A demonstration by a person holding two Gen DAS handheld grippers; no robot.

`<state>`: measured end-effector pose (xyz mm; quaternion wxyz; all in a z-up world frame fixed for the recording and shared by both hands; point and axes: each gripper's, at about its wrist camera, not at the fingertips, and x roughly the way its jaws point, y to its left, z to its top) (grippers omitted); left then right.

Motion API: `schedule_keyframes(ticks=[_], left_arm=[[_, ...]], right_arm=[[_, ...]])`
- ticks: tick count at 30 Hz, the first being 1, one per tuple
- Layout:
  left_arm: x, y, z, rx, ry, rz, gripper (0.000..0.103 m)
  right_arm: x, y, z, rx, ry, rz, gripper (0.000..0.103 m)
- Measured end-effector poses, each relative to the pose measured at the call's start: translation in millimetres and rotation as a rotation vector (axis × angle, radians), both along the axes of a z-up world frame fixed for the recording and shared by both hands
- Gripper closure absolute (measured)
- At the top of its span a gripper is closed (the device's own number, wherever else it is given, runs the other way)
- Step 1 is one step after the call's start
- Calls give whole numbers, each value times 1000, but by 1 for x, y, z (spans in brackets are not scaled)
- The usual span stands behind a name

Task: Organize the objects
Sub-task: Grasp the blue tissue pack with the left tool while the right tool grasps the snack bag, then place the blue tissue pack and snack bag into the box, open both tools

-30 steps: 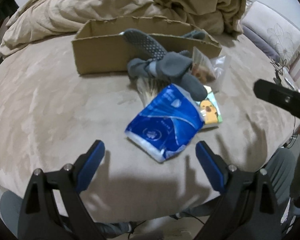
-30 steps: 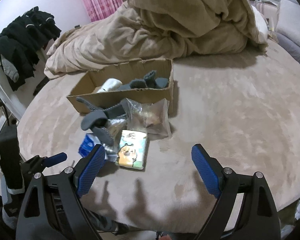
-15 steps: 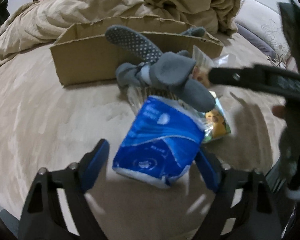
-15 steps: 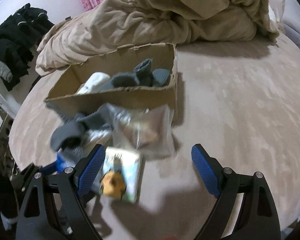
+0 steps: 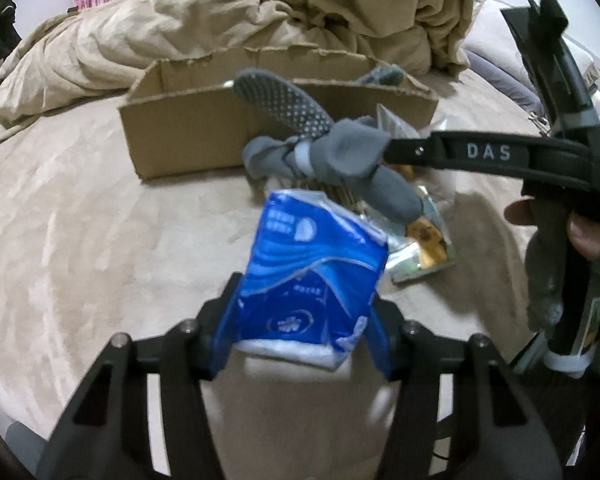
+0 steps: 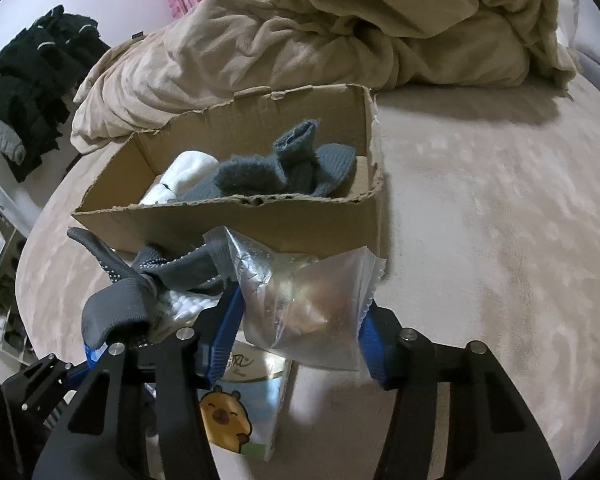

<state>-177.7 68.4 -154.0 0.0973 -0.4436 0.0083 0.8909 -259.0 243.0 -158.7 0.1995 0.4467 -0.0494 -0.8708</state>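
A blue tissue pack (image 5: 312, 280) stands tilted on the beige bed, its lower end pinched. Behind it a grey dotted sock (image 5: 300, 136) drapes over a clear snack bag (image 6: 308, 304) and a capybara-printed pack (image 6: 240, 420), before an open cardboard box (image 6: 240, 224) holding socks (image 6: 284, 168).

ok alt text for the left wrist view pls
The left gripper is closed on a blue tissue pack over a beige bed cover. Behind it lie grey socks and snack packets in front of an open cardboard box, with the right gripper reaching in from the right.
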Motion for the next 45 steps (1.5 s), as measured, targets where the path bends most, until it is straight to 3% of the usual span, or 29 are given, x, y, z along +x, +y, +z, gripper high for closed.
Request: schedule_keyframes(ticks=[9,23,29,38,45], left_arm=[[11,-8,31,33,46,22,48],[35,-39,113,103,144,77,48],[30,-54,135,115,187,97,48],[-5,-76,164,102,264,130,48],[-49,-84,154,117,255,138,48]], right_arm=[[29,15,38,8,81,-35,47],[90,26,114,-27,178,-3,46],[100,21,143,-42,234,15,46],[74,6,171,-49,312,27,46],[41,-13,165,-53,324,55,46]])
